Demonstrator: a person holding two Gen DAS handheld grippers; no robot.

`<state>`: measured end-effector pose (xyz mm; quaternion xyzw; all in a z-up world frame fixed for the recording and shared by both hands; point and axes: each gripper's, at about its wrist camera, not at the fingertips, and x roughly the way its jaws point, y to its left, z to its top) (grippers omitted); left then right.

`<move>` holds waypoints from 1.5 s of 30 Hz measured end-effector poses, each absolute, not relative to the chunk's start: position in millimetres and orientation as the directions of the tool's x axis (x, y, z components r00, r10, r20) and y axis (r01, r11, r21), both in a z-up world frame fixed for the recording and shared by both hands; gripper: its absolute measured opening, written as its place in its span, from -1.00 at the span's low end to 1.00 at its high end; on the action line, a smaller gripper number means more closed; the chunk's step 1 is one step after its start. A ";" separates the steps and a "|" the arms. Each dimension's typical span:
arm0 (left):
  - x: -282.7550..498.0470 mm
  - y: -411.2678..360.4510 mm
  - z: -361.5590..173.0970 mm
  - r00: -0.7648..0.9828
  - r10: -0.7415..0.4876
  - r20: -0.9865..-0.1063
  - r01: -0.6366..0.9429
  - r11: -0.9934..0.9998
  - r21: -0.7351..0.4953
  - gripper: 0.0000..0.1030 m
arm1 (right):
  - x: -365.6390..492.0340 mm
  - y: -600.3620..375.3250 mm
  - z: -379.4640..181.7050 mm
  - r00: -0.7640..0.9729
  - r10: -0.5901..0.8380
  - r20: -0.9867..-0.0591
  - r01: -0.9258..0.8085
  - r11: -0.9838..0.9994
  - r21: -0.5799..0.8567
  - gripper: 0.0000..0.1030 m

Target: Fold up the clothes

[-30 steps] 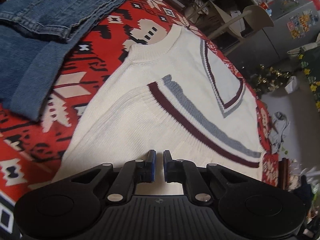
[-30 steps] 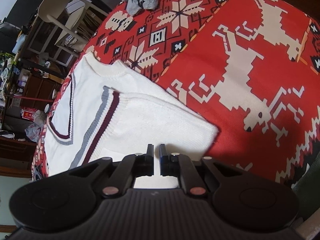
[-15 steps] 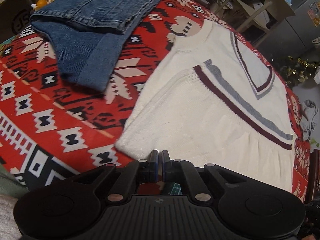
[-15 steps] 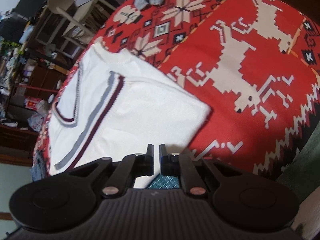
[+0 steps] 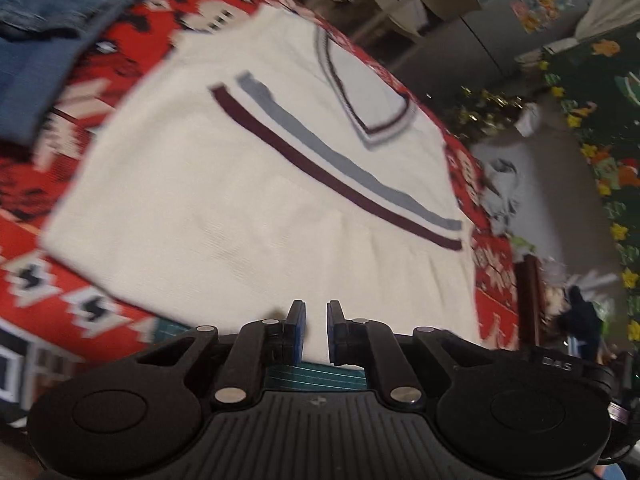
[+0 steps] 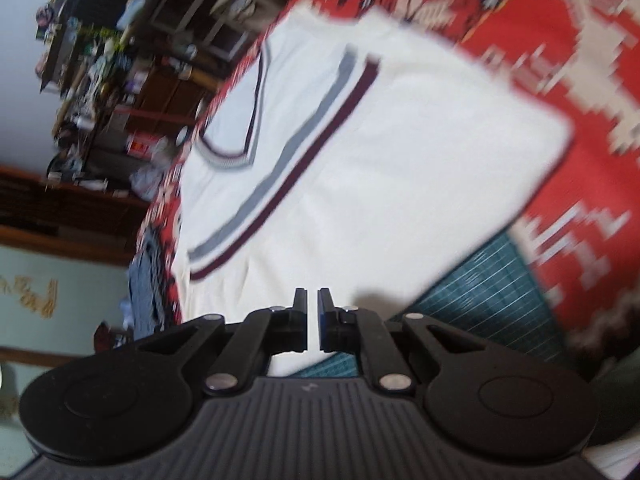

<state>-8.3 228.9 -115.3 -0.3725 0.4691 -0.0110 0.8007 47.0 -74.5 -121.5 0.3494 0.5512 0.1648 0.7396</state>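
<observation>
Two grippers at the near hem of a cream sweater, both frames blurred

Room, left wrist view: grey cabinet doors (image 5: pixel 516 36) with coloured stickers at upper right, a pale chair (image 5: pixel 436 4) beyond the table's far edge, a dark green patterned hanging (image 5: pixel 600 128) at right. Right wrist view: cluttered dark shelving (image 6: pixel 100 80) at upper left, pale green wall below it.

Surface: red patterned cloth (image 5: pixel 44 280) with white and black motifs covers the table. In the right wrist view the same red cloth (image 6: pixel 580 60) shows white deer-like figures. A teal gridded cutting mat (image 6: pixel 480 300) is exposed at the near edge where the cloth stops, and shows between the left gripper's arms as well.

Task item: cream sweater (image 5: pixel 240 200) lies folded on the cloth, V-neck trim toward the far side, a grey and maroon double stripe (image 5: pixel 332 168) running diagonally across the top layer. The sweater (image 6: pixel 400 152) fills the frame centre in the right wrist view; its near edge hangs over the mat.

Blue denim garment (image 5: pixel 36 32) lies on the cloth at far left, apart from the sweater.

Left gripper (image 5: pixel 315 328): at the sweater's near edge, jaws slightly apart, cream fabric seen through the gap; cannot tell whether fabric is between the pads or only behind them.

Right gripper (image 6: pixel 313 320): jaws nearly together, narrow gap, cream fabric seen in the gap; grip on fabric cannot be confirmed.
</observation>
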 end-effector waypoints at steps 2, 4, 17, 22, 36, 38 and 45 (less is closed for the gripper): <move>-1.8 221.1 -120.6 0.554 -0.405 -0.728 -0.301 0.717 -0.629 -0.82 | 47.4 -63.4 -129.1 0.303 0.636 -0.710 0.139 0.707 0.693 -0.87; 2.7 216.9 -124.6 0.541 -0.424 -0.726 -0.285 0.720 -0.633 -0.82 | 47.8 -53.4 -135.2 0.273 0.634 -0.724 0.134 0.720 0.681 -0.87; 2.8 209.0 -138.6 0.460 -0.382 -0.802 -0.327 0.767 -0.553 -0.86 | 42.1 -63.7 -150.9 0.241 0.577 -0.780 0.246 0.741 0.625 -0.94; -6.1 203.1 -130.9 0.476 -0.374 -0.796 -0.299 0.782 -0.546 -0.60 | 36.7 -49.9 -144.3 0.242 0.565 -0.788 0.138 0.784 0.605 -0.84; 0.7 189.1 -119.4 0.555 -0.191 -0.810 -0.248 0.891 -0.380 -0.26 | 36.4 -27.7 -113.4 0.432 0.295 -0.853 -0.048 0.951 0.305 -0.60; 0.9 183.7 -118.9 0.556 -0.186 -0.810 -0.228 0.903 -0.364 -0.11 | 35.5 -24.5 -113.6 0.434 0.294 -0.852 -0.054 0.952 0.301 -0.51; -0.6 177.3 -117.5 0.559 -0.187 -0.808 -0.222 0.905 -0.362 0.20 | 32.8 -16.1 -114.1 0.440 0.297 -0.847 -0.065 0.952 0.300 -0.29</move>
